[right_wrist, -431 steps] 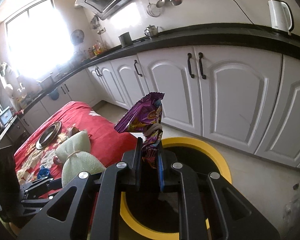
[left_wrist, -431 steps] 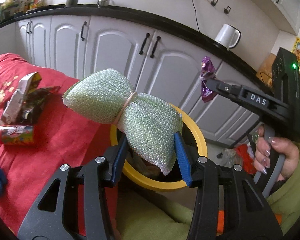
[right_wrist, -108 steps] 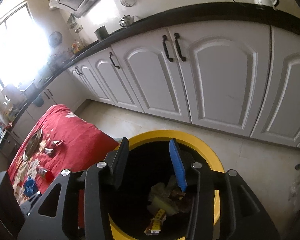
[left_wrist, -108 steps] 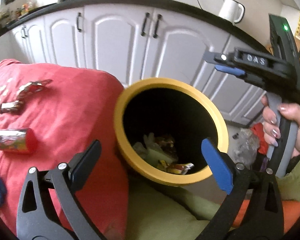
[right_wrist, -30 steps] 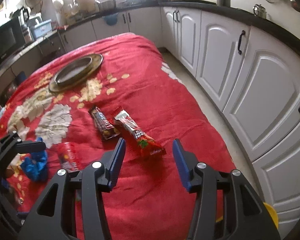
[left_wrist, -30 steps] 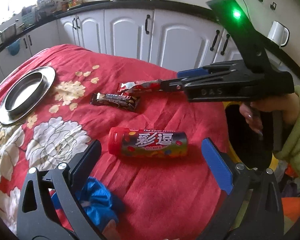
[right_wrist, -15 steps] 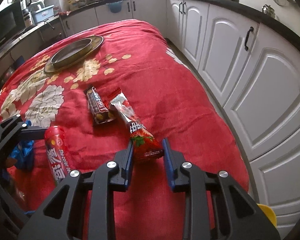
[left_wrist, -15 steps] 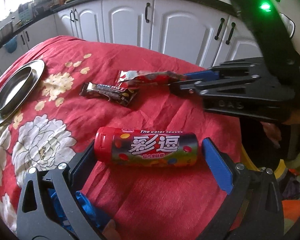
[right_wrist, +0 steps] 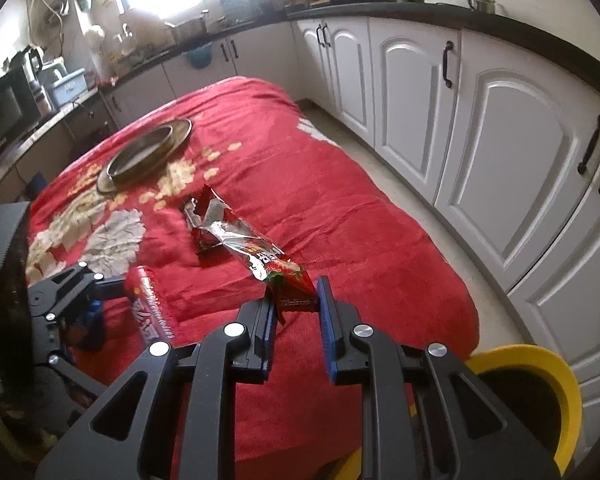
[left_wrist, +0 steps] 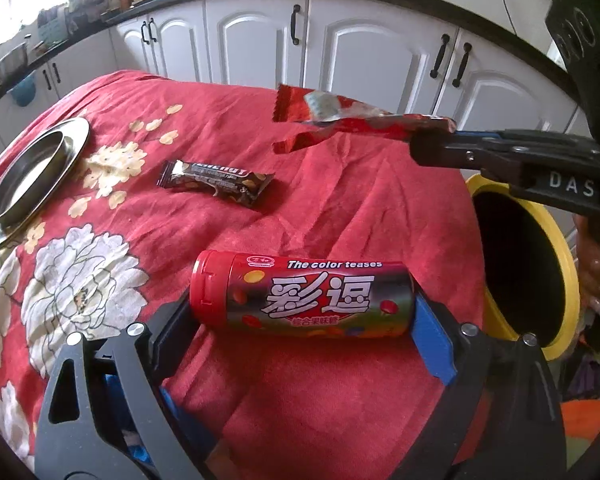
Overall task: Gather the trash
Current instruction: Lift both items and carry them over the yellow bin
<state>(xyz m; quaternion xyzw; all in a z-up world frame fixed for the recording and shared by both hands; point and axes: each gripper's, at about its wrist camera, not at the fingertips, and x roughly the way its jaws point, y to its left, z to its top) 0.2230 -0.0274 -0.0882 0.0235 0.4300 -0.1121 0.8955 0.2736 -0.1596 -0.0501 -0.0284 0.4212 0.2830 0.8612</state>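
My left gripper (left_wrist: pixel 304 320) is shut on a red candy can (left_wrist: pixel 300 300) with white lettering, held end to end just above the red cloth. The can also shows in the right wrist view (right_wrist: pixel 150 312). My right gripper (right_wrist: pixel 296 316) is shut on the end of a red strawberry snack wrapper (right_wrist: pixel 256 252), lifted off the table; in the left wrist view the wrapper (left_wrist: pixel 352 122) hangs in the air from that gripper (left_wrist: pixel 432 136). A yellow-rimmed black trash bin (left_wrist: pixel 556 272) stands off the table's right edge, also in the right wrist view (right_wrist: pixel 556 392).
A brown chocolate bar wrapper (left_wrist: pixel 216 182) lies mid-table. A metal plate (left_wrist: pixel 32 176) sits at the far left. Blue crumpled trash (left_wrist: pixel 140 420) lies under my left gripper. White cabinets (left_wrist: pixel 372 52) line the far side beyond the table edge.
My left gripper has closed on the candy can. My right gripper has closed on the strawberry wrapper and lifted it off the cloth.
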